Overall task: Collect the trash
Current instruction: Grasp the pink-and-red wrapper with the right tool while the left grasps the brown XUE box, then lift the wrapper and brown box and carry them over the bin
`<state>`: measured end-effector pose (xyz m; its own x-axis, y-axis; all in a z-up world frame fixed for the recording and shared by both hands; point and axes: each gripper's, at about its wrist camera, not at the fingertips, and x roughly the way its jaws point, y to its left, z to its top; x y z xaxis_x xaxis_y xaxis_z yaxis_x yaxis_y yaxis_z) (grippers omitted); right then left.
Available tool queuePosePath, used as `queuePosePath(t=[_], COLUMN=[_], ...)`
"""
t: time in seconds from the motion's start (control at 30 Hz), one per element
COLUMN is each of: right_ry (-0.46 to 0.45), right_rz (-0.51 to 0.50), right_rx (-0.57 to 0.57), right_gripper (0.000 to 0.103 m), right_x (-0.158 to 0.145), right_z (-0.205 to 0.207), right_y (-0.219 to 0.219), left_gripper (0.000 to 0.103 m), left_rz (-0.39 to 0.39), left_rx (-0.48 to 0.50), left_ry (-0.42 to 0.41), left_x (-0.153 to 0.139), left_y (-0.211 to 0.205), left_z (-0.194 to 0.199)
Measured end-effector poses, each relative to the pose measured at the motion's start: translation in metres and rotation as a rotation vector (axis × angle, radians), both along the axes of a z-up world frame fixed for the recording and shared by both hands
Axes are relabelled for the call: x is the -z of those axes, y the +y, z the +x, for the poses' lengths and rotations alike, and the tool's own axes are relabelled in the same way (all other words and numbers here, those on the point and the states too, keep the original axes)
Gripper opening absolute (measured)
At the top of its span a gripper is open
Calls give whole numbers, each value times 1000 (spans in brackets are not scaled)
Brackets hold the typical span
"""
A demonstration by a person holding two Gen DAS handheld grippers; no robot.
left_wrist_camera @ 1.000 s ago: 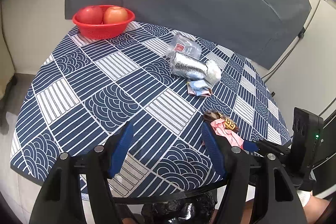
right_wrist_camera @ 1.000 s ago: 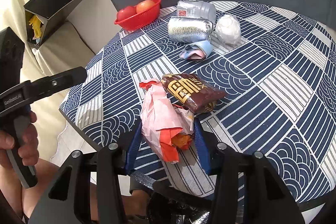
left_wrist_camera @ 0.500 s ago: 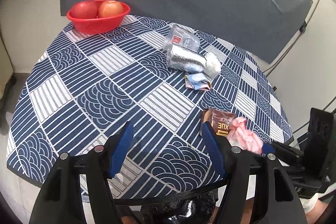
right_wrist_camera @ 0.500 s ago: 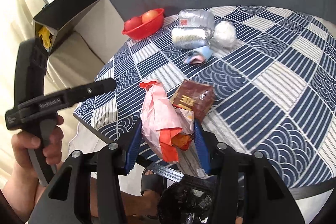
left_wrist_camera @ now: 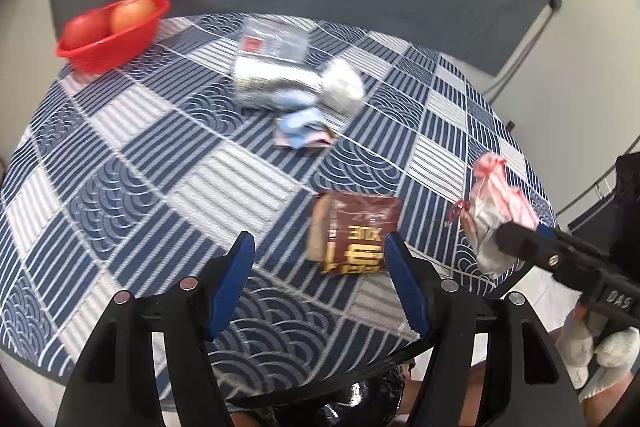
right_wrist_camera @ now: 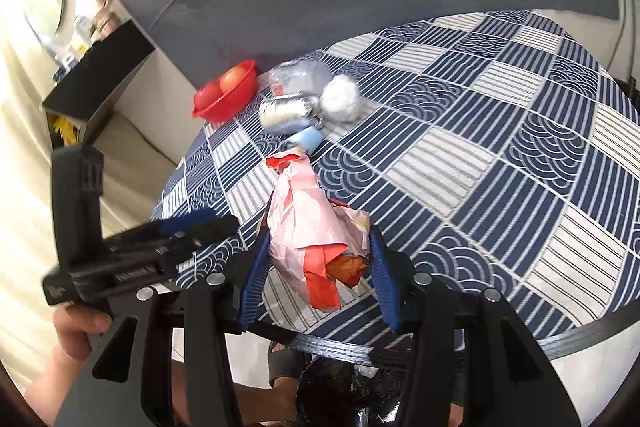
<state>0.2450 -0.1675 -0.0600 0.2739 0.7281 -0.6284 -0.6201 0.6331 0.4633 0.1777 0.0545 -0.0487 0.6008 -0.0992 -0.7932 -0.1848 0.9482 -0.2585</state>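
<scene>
Grey fabric backs a round table (left_wrist_camera: 120,155) draped in a navy-and-white cloth of wave and stripe squares. Through my left camera, a red mesh plastic basket (left_wrist_camera: 110,39) holding two smooth round fruits sits at ten o'clock. Near twelve o'clock lies a cluster of trash: a clear crinkled bag (left_wrist_camera: 276,39), a shiny foil roll (left_wrist_camera: 272,83), a white crumpled ball (left_wrist_camera: 344,89) and a folded pale-blue paper (left_wrist_camera: 302,131). My left gripper (left_wrist_camera: 318,283) stands partly open with nothing between its blue ribbed pads; a glossy brown snack packet (left_wrist_camera: 356,231) lies flat on the cloth just ahead, closest to the right-hand pad. At three o'clock my right gripper (left_wrist_camera: 508,239) carries a pink crumpled wrapper (left_wrist_camera: 496,203) above the table's edge.

Through my right camera, the right gripper (right_wrist_camera: 318,267) is clamped tight on that pink wrapper (right_wrist_camera: 308,223), a soft paper wad with red and orange scraps poking out below. At nine o'clock a bare hand (right_wrist_camera: 76,335) holds the left gripper (right_wrist_camera: 192,231), a black tool. At eleven o'clock the basket (right_wrist_camera: 226,97), foil roll (right_wrist_camera: 286,111) and white ball (right_wrist_camera: 340,99) sit close together. At six o'clock, below the table edge, a glossy black bag (right_wrist_camera: 340,391) shows.
</scene>
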Motion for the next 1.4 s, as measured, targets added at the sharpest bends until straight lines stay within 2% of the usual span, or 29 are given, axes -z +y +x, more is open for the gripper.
queuePosePath(t=[0.2, 0.57, 0.83, 1.0, 1.23, 1.4], right_ry=[23, 64, 69, 71, 71, 73], right_rz=[26, 25, 19, 16, 18, 10], right_rx=[54, 68, 61, 61, 60, 55], right_gripper=[48, 48, 48, 48, 48, 48], right_x=[-3, 1, 4, 5, 4, 7], right_z=[9, 15, 13, 12, 12, 9], right_y=[-19, -22, -20, -19, -18, -17], left_gripper=[65, 63, 63, 63, 62, 62], left_rz=[22, 126, 116, 137, 150, 128], left_rx=[54, 48, 4, 5, -1, -15], left_ry=[33, 87, 113, 129, 118, 84], left_x=[9, 21, 26, 29, 27, 20], left_y=[-24, -40, -31, -32, -30, -28], left_z=[21, 42, 44, 45, 42, 32])
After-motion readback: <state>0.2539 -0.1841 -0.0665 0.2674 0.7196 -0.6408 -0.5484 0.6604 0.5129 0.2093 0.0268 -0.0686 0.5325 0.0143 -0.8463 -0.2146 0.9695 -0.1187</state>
